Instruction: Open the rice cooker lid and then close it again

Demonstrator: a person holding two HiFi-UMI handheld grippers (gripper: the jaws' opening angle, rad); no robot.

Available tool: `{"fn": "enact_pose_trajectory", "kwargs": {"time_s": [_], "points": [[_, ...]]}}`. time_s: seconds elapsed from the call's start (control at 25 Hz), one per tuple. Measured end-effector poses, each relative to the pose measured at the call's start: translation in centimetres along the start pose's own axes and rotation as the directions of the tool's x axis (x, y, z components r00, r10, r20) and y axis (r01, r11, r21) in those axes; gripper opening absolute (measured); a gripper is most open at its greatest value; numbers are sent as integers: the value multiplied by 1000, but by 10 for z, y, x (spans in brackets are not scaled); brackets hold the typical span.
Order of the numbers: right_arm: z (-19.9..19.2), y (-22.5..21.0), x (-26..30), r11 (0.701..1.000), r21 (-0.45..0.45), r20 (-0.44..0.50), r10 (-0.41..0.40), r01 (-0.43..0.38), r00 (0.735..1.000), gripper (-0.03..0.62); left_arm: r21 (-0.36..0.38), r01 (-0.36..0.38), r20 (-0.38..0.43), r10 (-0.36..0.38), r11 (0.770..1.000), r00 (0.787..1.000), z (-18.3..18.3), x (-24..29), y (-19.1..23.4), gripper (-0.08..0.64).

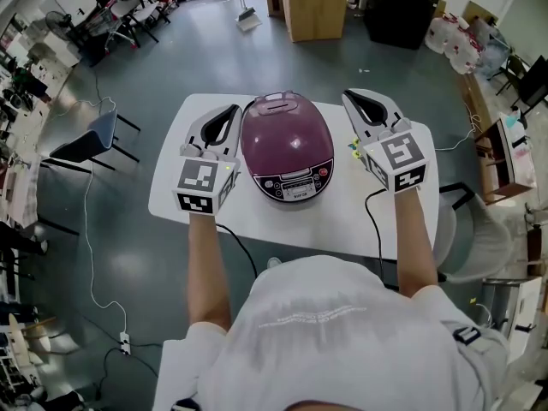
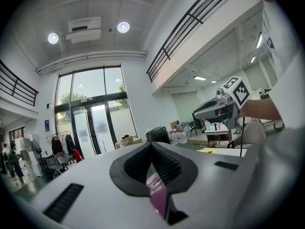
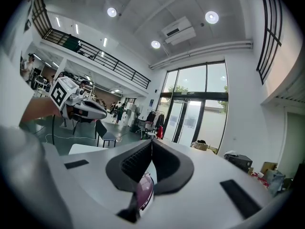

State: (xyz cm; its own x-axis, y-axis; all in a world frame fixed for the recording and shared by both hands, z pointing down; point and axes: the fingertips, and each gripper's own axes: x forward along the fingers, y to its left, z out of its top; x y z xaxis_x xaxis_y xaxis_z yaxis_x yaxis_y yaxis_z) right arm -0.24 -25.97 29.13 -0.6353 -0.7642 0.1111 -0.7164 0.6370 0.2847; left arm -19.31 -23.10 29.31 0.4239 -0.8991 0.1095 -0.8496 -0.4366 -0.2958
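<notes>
Grey floor (image 1: 128, 255) runs all round the rice cooker (image 1: 287, 148). I see a wooden box (image 1: 315, 5) on it well behind the cooker and a chair (image 1: 90, 139) well off to the cooker's left.

White worktop (image 1: 171, 199) carries the cooker about mid-surface. My operator's arms come in from the cooker's near side, one either side of it.

The cooker is purple and rounded, sitting upright. Its lid (image 1: 285, 127) is down and closed. The control panel (image 1: 295, 185) is on the cooker's near face, toward the person.

Left tool (image 1: 231, 110) is just beside the cooker's left flank, pointing away from the person, marker cube at its near end. I can't tell whether it touches the shell. In its own view the left tool (image 2: 152, 144) has its jaws pressed together with nothing pinched, and a strip of purple cooker shows below them.

Right tool (image 1: 353, 97) is off the cooker's right side, clearly apart from it, also pointing away. In its view the right tool (image 3: 151, 142) has its jaws pressed together on nothing, with purple cooker showing low behind them.

Each tool shows in the other's view across the cooker: right tool (image 2: 196, 114), left tool (image 3: 102, 114).

A small yellow-green scrap (image 1: 353, 148) lies on the worktop between the cooker and the right tool.
</notes>
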Motion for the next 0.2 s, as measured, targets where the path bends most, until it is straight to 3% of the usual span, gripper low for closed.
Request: {"fn": "enact_pose_trajectory", "kwargs": {"time_s": [0.2], "points": [[-1,2,1,1000,2,0,2,-2,1000,26,5,11,-5,-11,1000,1000,-2,0,-2,17]]}}
